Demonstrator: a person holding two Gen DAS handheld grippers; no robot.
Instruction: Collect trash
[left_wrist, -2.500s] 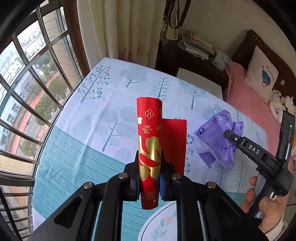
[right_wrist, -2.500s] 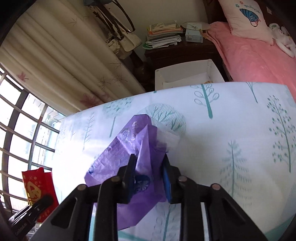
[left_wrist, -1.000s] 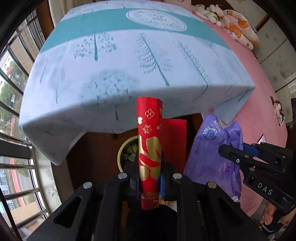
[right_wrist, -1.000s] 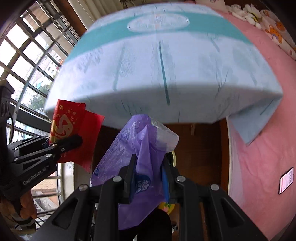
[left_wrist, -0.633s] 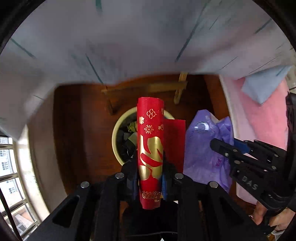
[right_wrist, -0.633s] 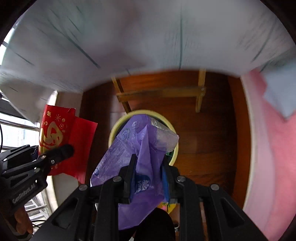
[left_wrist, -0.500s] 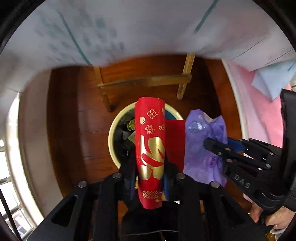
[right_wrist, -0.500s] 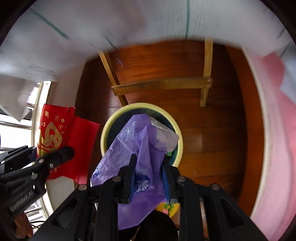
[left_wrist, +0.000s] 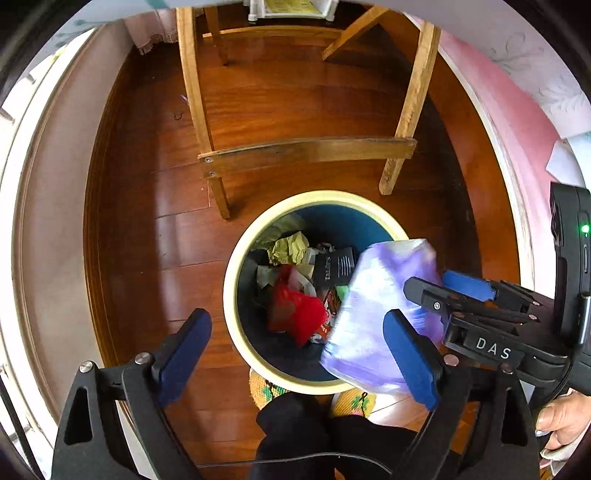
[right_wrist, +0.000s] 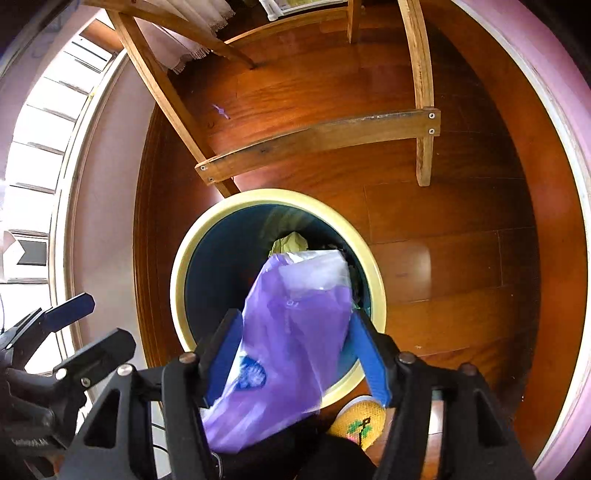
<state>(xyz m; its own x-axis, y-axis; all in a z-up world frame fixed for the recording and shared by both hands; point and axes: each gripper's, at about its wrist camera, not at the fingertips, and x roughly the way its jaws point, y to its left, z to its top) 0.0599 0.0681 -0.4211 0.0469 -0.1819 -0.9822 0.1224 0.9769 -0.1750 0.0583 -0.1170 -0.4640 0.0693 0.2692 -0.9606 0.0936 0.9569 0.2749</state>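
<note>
A round bin with a cream rim (left_wrist: 229, 291) (right_wrist: 177, 277) stands on the wood floor right below both grippers, and it holds mixed litter. My left gripper (left_wrist: 295, 349) (right_wrist: 85, 328) is over the bin, and its jaws are opening wide with nothing between them. The red and gold paper packet (left_wrist: 295, 314) is blurred inside the bin. My right gripper (right_wrist: 297, 354) (left_wrist: 439, 291) hangs over the bin's near right side. Its jaws are opening and the purple plastic bag (right_wrist: 295, 332) (left_wrist: 369, 317) is loose and blurred between the pads.
Wooden table legs and a crossbar (left_wrist: 306, 151) (right_wrist: 317, 140) stand just beyond the bin. A pink bed cover (left_wrist: 517, 122) lies to the right and a pale wall (left_wrist: 55, 221) to the left. A person's yellow slippers (left_wrist: 266, 384) (right_wrist: 358, 421) are close to the bin's near side.
Both grippers sank from table height to just above the bin. The left jaws opened and the red packet dropped into the bin. The right jaws spread apart from the purple bag.
</note>
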